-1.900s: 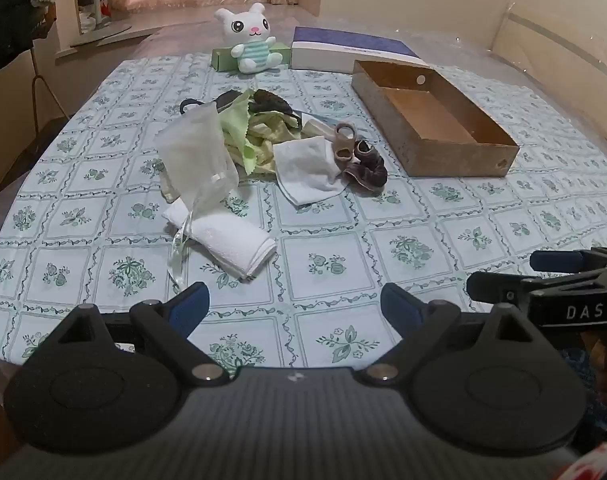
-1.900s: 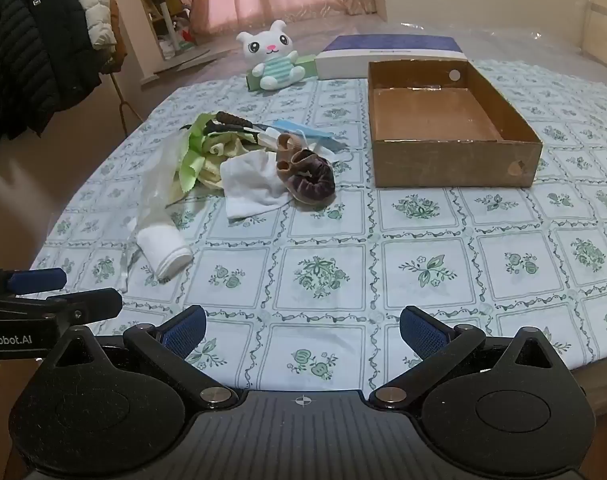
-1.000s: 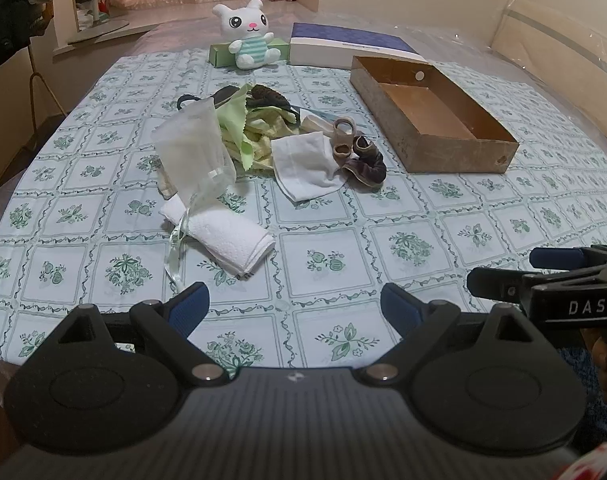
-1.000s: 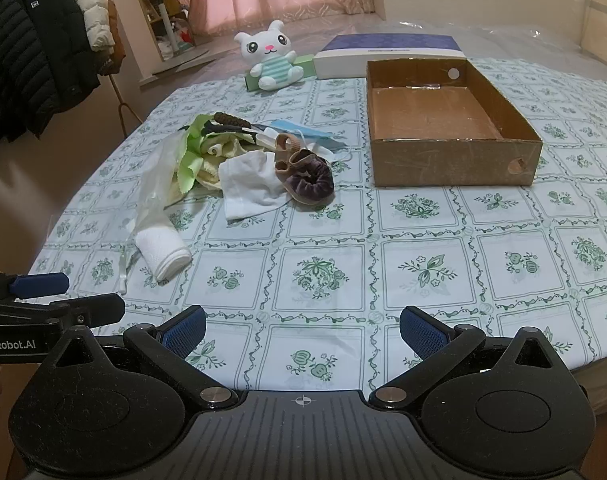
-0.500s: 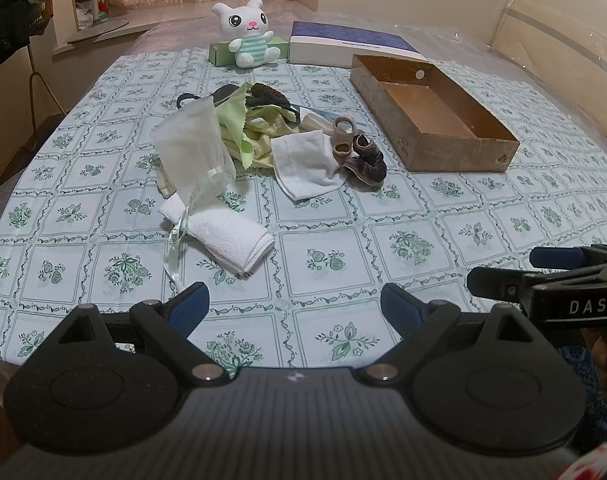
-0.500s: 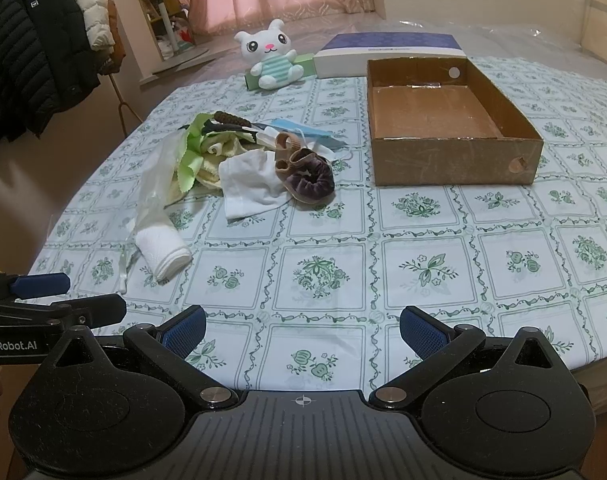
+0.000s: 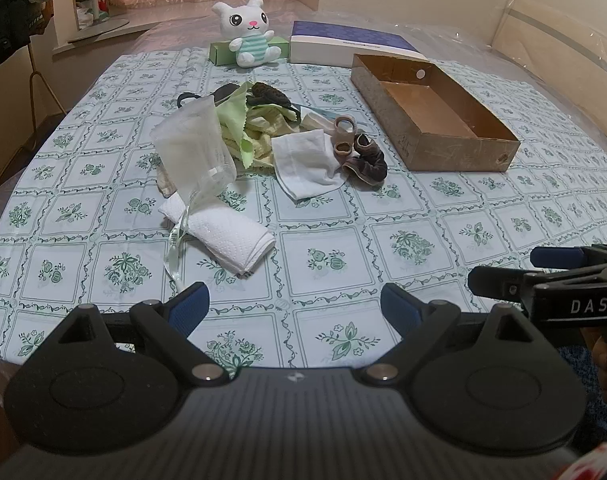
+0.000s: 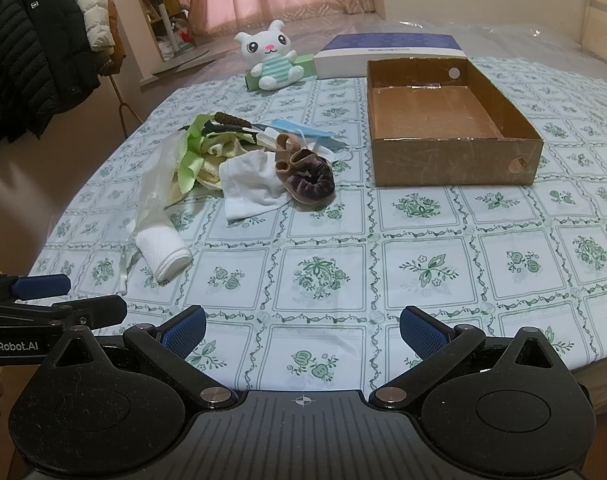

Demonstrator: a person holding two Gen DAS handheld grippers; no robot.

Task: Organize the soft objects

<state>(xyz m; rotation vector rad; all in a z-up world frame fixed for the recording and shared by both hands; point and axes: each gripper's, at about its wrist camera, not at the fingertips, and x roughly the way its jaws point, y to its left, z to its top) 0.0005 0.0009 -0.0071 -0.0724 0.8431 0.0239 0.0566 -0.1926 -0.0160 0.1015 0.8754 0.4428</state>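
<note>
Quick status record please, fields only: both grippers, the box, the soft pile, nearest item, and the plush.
left gripper: open, empty, at near table edge
right gripper: open, empty, at near table edge
cardboard box: open-topped, empty
soft pile: heaped left of the box, apart from it
purple scrunchie: pile's box-side edge
rolled white towel: nearest the left gripper
plush bunny: sitting upright at far edge

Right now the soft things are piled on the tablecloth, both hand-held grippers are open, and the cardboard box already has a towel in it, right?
Not quite: the cardboard box is empty, as the right wrist view shows down to its bare floor. The rolled white towel lies on the tablecloth near the pile. The rest holds: the left hand-held gripper and right hand-held gripper are both open.
</note>
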